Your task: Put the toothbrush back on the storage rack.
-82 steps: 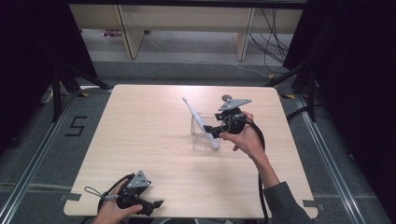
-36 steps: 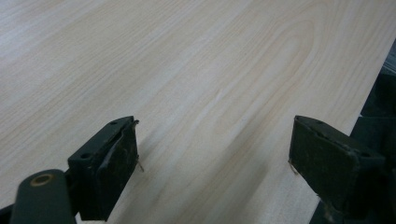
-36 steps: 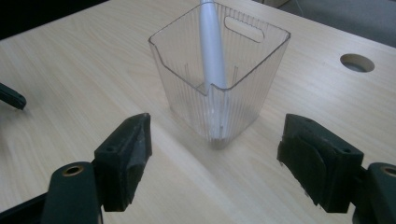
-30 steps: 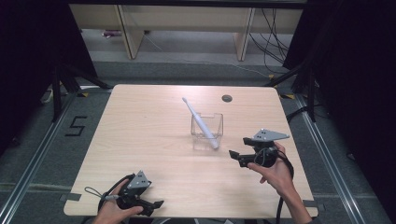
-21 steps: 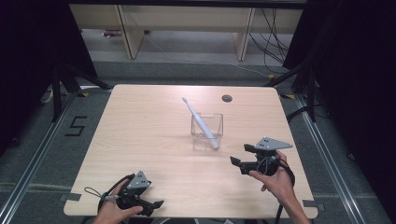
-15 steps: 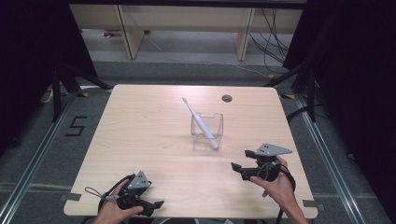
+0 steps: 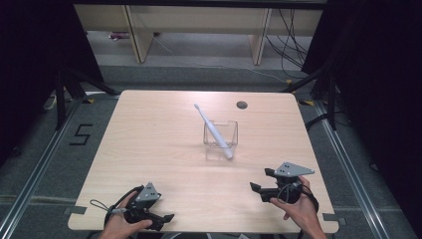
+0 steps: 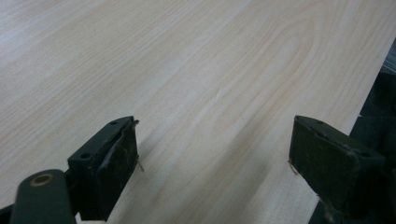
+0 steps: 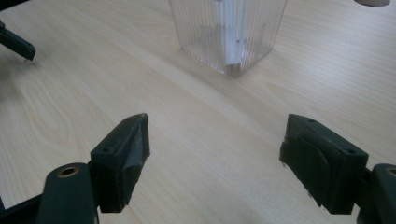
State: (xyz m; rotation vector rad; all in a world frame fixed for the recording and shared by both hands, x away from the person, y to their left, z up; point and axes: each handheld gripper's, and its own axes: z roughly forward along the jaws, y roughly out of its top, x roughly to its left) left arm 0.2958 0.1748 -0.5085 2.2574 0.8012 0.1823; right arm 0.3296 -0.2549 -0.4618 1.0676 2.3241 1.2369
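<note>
Both grippers, left (image 7: pixel 166 217) & right (image 7: pixel 260 180), sit w/ jaws spread, empty. Toothbrush (image 7: pixel 213 131) leans in clear cup (image 7: pixel 220 141) mid-table, prob done. I'd keep hands low, well apart from cup.

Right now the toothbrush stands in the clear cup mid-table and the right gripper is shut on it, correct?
Not quite. The toothbrush does stand in the clear cup, but the right gripper is open and holds nothing, well clear of the cup, as the right gripper view shows.
</note>
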